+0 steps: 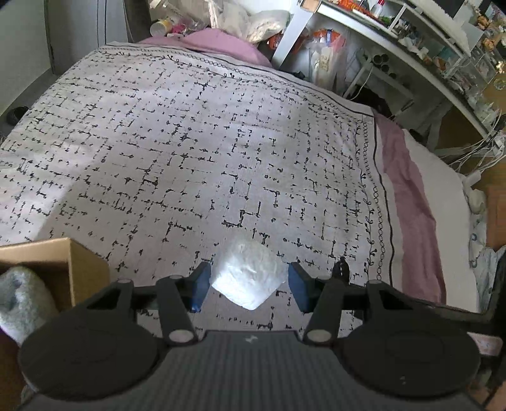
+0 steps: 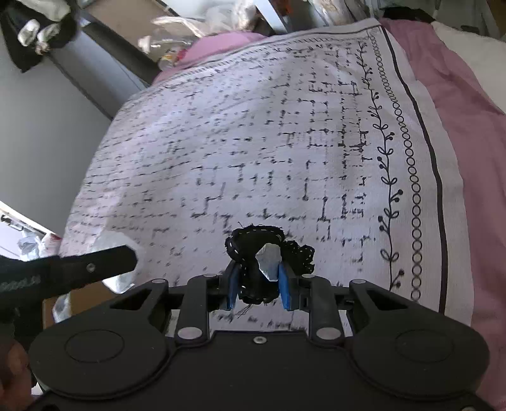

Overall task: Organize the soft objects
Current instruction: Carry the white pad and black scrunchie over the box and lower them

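A white bedspread (image 1: 196, 132) with a black broken-grid print covered the bed, its edge trimmed with a band of circles and a vine. A pink sheet (image 1: 408, 196) showed beyond that edge and at the far end. White shelves (image 1: 420, 41) crowded with small items stood past the bed. Crumpled plastic bags (image 1: 249, 19) and a paper cup (image 1: 161, 27) lay at the far end.
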